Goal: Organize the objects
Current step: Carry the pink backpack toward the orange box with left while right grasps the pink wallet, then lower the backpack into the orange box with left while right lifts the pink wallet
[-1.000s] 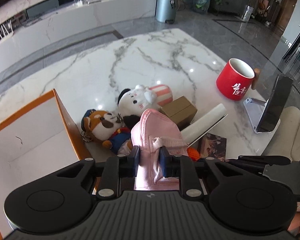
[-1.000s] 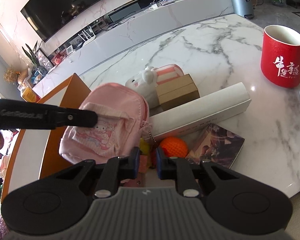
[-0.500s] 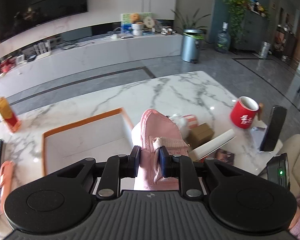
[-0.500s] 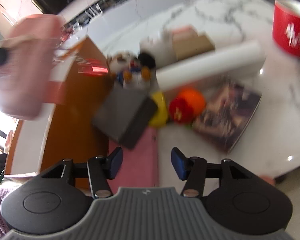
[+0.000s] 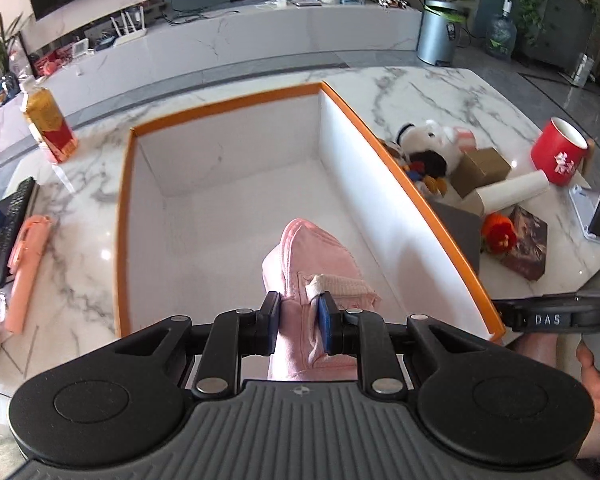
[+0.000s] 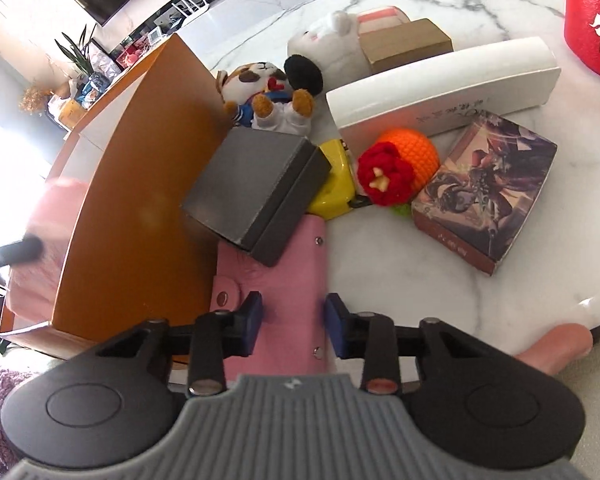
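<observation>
Orange-rimmed box [image 5: 400, 168]: white inside, on the marble table [image 5: 440, 92]. Pink backpack [image 5: 316, 256]: hanging over the box interior, clamped in your left gripper [image 5: 299, 322]. Grey box [image 6: 256, 188]: against the box's outer wall, atop a pink wallet [image 6: 288, 280]. Your right gripper [image 6: 295, 326]: jaws just closing, straddling the wallet, pads not pressing. Crochet flower ball [image 6: 400, 168]: right of the grey box.

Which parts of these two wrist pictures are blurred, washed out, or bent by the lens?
Left wrist view: sharp; fisheye bows the orange-edged white box; small glare spots on the marble table. Right wrist view: left edge washed out by window light; the pink fabric backpack there is smeared; the grey cardboard box is crisp.
</observation>
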The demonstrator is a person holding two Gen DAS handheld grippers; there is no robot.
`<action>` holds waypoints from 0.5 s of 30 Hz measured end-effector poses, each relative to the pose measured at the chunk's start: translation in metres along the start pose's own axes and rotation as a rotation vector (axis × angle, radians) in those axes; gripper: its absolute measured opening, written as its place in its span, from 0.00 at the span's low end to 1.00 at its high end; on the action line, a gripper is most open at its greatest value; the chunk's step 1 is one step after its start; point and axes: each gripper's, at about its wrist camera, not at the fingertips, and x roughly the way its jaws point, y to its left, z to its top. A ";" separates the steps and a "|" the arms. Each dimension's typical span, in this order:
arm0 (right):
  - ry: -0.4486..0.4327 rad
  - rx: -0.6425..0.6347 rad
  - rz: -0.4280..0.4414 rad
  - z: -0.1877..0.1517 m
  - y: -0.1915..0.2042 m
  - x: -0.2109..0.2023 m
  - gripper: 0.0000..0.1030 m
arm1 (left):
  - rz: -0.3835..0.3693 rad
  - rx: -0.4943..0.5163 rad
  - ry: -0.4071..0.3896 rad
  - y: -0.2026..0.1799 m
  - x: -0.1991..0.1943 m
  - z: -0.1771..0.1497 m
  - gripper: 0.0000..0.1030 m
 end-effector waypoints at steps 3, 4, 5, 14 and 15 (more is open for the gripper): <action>0.005 0.040 0.019 0.000 -0.003 -0.003 0.28 | -0.039 0.019 0.002 -0.005 0.003 -0.008 0.23; 0.005 0.054 0.032 0.000 -0.003 -0.005 0.25 | -0.040 0.028 0.001 -0.006 0.004 -0.008 0.23; 0.002 0.068 0.049 0.000 -0.002 -0.007 0.23 | -0.057 0.026 0.003 -0.007 0.005 -0.009 0.23; 0.000 0.128 0.207 0.001 0.019 -0.016 0.17 | -0.147 -0.016 0.018 -0.005 0.010 -0.018 0.23; -0.001 0.122 0.204 0.003 0.023 -0.015 0.19 | -0.161 -0.024 0.017 -0.004 0.009 -0.018 0.23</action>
